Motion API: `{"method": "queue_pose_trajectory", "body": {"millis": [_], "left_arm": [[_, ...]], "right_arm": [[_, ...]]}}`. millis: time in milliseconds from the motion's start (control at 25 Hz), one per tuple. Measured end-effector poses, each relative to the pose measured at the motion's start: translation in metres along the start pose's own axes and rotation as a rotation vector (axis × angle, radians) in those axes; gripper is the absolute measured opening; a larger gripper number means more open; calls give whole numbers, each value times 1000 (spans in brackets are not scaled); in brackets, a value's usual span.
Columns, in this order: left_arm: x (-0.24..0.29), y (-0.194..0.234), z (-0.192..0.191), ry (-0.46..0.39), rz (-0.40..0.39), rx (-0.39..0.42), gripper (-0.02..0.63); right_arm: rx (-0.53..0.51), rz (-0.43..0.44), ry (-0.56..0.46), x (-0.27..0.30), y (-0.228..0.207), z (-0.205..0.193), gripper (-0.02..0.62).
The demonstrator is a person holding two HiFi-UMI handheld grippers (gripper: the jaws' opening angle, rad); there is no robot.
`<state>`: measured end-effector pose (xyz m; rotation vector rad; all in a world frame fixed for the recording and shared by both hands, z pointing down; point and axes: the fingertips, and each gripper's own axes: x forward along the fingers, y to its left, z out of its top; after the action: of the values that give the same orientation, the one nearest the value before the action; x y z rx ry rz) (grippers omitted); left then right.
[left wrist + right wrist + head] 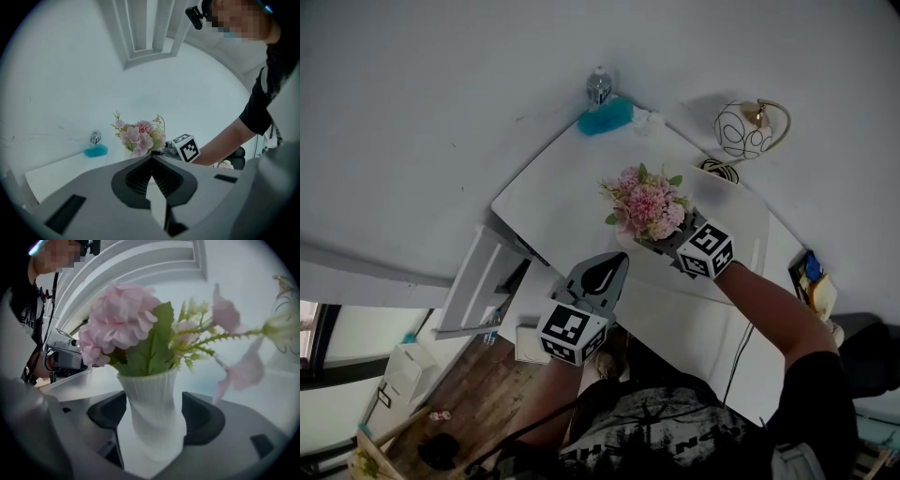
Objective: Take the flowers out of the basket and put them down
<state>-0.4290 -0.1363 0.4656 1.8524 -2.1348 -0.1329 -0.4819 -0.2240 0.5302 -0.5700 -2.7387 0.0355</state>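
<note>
The flowers (647, 204), pink blooms in a white ribbed vase (154, 413), are seen over the white table (562, 197); whether the vase rests on it cannot be told; the vase is flanked by the right gripper (661, 242), its jaws spread wide with a gap at each side; the left gripper (602, 277) is held nearer the person, jaws closed together on nothing; a blue thing (605, 119) lies at the table's far corner.

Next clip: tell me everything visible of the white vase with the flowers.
The vase is white, ribbed and matte, plastic or ceramic by its look, and narrows at the waist. It appears to stand upright on the white table and holds pink flowers with green leaves. The right tongs stand open on either side of it, not clamping it.
</note>
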Motion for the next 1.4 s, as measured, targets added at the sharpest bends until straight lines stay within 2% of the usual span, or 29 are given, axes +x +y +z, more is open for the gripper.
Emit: {"method": "queue_pose_trajectory", "body": {"millis": [360, 680, 920, 1400], "left_arm": [[3, 2, 1, 5, 1, 6, 14], [3, 5, 2, 6, 7, 8, 14], [3, 3, 2, 14, 3, 9, 14], [-5, -18, 14, 12, -28, 64, 14]], "right_arm": [[-20, 24, -43, 24, 4, 6, 348], [-72, 21, -37, 24, 3, 7, 346], [-70, 16, -40, 18, 3, 13, 336], [-102, 9, -38, -12, 17, 41, 334]]}}
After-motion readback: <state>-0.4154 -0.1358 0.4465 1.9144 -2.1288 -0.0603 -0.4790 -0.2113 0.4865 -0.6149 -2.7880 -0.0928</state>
